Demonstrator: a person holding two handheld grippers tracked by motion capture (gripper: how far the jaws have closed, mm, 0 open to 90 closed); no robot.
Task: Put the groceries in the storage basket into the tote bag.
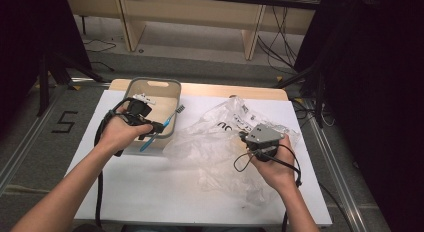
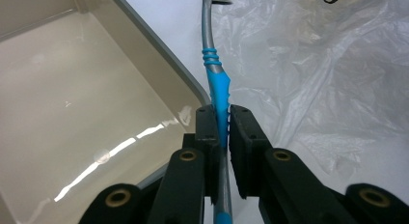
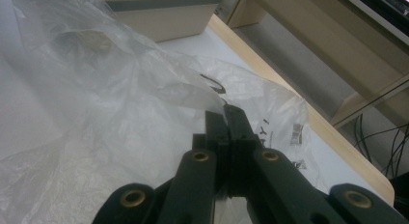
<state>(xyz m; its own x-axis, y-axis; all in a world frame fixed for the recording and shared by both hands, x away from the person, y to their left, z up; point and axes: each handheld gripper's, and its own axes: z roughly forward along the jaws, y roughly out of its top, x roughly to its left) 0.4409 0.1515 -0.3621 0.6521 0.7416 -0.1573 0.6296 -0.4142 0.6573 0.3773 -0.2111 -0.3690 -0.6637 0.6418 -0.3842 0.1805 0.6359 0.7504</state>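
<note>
Holding: the left gripper (image 2: 222, 132) has its fingers (image 2: 207, 132) clamped on the blue-and-grey toothbrush (image 2: 218, 89), pinching the blue grip of the handle.
Toothbrush place: in the high view the toothbrush (image 1: 162, 124) lies slantwise across the right rim of the bin (image 1: 172, 87), bristle head up and toward the far edge of the table (image 1: 210, 202), tail end hanging outside the bin's near right corner.
Bin: a beige, grey-rimmed bin (image 2: 144, 55) at the far left part of the table (its inside looks bare in the left gripper view).
Right side: the right gripper (image 3: 226, 118) has its fingers (image 3: 241, 127) together, seemingly nipping a fold of the clear plastic bag (image 3: 106, 113), though I cannot tell for sure that film sits between them.
Step in hand: I judge this to be carrying the toothbrush from the bag into the bin, with the right gripper steadying the bag.
Next move: it calls for swinging the handle inward over the rim, lowering it, then parting the fingers.
In the way: the bin rim lies under the handle and could catch it; the crumpled bag (image 1: 225, 142) spreads just beside the bin toward the right edge.
Other things: cables trail from both grippers.
</note>
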